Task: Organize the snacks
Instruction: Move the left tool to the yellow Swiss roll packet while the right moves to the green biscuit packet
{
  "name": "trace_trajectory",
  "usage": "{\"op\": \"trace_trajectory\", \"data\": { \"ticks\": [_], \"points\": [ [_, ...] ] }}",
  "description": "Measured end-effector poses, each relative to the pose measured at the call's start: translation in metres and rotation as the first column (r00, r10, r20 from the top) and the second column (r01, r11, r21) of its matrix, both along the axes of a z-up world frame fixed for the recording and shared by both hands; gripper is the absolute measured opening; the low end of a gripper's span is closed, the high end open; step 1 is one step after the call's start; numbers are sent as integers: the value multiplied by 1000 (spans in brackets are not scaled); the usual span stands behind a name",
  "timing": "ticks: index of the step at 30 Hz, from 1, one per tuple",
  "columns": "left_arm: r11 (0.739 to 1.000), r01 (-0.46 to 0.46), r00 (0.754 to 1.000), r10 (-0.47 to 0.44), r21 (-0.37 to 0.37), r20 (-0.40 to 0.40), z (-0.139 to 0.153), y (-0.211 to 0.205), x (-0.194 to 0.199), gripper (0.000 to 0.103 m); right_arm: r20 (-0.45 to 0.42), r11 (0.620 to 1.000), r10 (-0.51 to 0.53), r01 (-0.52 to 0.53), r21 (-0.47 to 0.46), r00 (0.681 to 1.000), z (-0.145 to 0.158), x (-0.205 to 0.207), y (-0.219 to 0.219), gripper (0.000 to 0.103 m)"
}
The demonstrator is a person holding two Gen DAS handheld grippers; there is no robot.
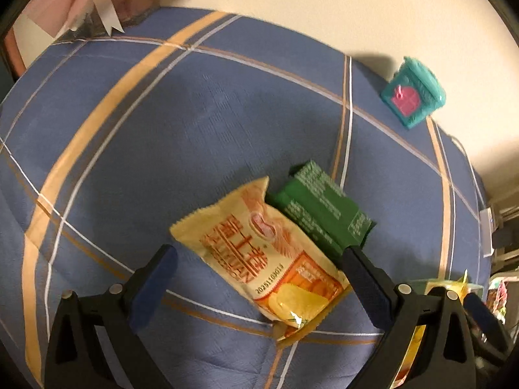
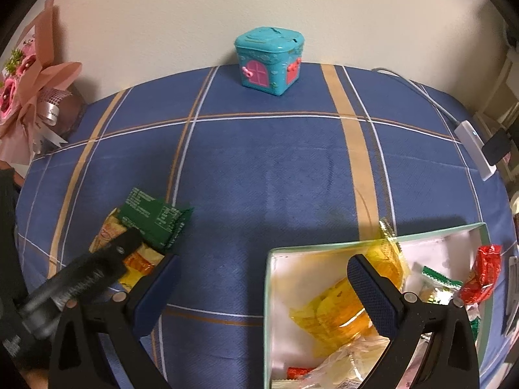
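Both grippers spread wide, neither clasping anything.

The left gripper (image 1: pixel 259 261) straddles a cream-and-orange foil chip packet (image 1: pixel 266 256) lying on the blue plaid tablecloth (image 1: pixel 162 129), a green printed snack packet (image 1: pixel 321 209) touching it, perhaps tucked underneath. The right gripper (image 2: pixel 262 270) hangs over the rim of a pale-green cardboard box (image 2: pixel 269 308) holding 1 yellow crinkled bag (image 2: pixel 340 304).

The table (image 2: pixel 275 168) wears a blue cloth crossed by tan and white stripes. One chip bag (image 1: pixel 259 253) is pale yellow with red lettering and orange corner, the packet (image 1: pixel 321 207) beside it green with white print. The toy house (image 2: pixel 269 60) is teal with pink doors. The box (image 2: pixel 269 291) has a mint rim and white inside.
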State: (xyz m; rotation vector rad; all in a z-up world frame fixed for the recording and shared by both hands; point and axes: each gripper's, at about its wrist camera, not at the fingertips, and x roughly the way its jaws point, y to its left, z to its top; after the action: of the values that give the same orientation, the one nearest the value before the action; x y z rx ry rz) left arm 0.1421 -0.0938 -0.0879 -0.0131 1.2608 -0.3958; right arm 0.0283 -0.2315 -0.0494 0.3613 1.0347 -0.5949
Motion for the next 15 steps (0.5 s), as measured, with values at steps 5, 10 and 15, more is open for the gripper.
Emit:
{"op": "trace_trajectory", "data": {
  "ticks": [5, 10, 15],
  "points": [
    [997, 15, 999, -13, 72, -36, -2, 10, 2, 101, 7, 1000, -6, 6, 7, 1000, 1, -2, -3, 103],
    [994, -15, 1000, 16, 110, -10, 5, 32, 8, 101, -2, 1000, 13, -13, -7, 1000, -1, 4, 4, 103],
    [993, -58, 998, 59, 105, -3, 5, 50, 12, 101, -20, 997, 66, -67, -45, 998, -2, 18, 21, 103]
  ]
}}
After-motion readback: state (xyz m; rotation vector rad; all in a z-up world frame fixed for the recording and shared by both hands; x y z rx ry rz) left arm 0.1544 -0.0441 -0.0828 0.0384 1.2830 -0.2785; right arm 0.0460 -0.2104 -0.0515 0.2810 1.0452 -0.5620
